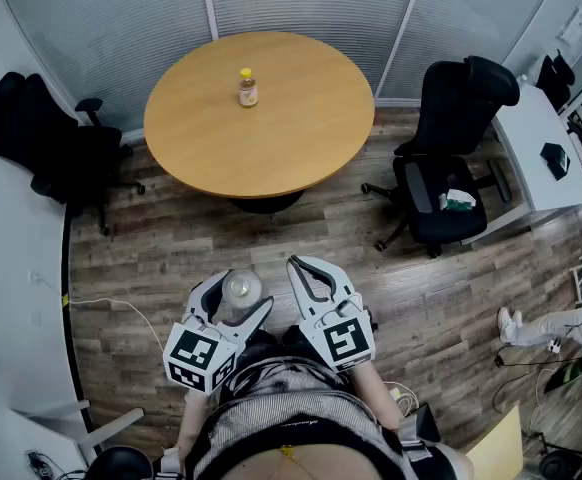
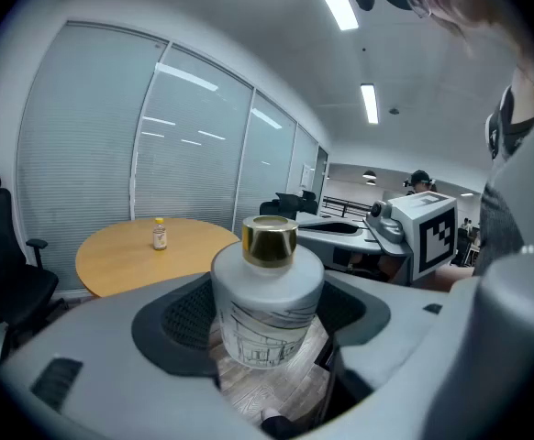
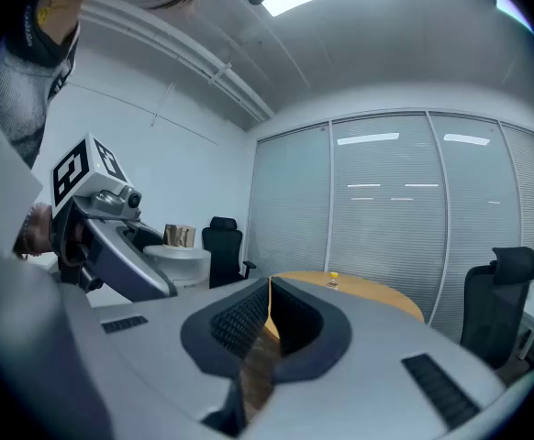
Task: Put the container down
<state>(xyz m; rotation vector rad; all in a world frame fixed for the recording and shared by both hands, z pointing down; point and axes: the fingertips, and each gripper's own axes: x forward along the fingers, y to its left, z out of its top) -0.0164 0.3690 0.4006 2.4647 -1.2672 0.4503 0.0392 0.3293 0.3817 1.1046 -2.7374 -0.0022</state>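
Between the 2 jaws of the left gripper (image 1: 237,303) stands the container (image 2: 267,305), a round frosted white bottle with a gold cap (image 2: 269,242) on its neck and a line drawing of buildings on its side. The jaws are spread wide and their dark pads (image 2: 180,324) press on its 2 flanks, so it hangs upright above the wood floor (image 1: 271,238). The frosted wall hides whatever is inside.

Just beside that grip, on its right, the right gripper (image 3: 269,291) has its jaws brought together with only a thin slit between the pads, and nothing sits in it.

Well ahead of both pairs of jaws is a round wooden table (image 1: 301,128). A small bottle (image 1: 247,87) with a yellow cap stands upright on it, alone, toward the far side of the top; what it holds is too small to tell. Beyond the jaws, 1 black office chair (image 1: 451,158) stands right of the table and another (image 1: 51,148) stands left of it.
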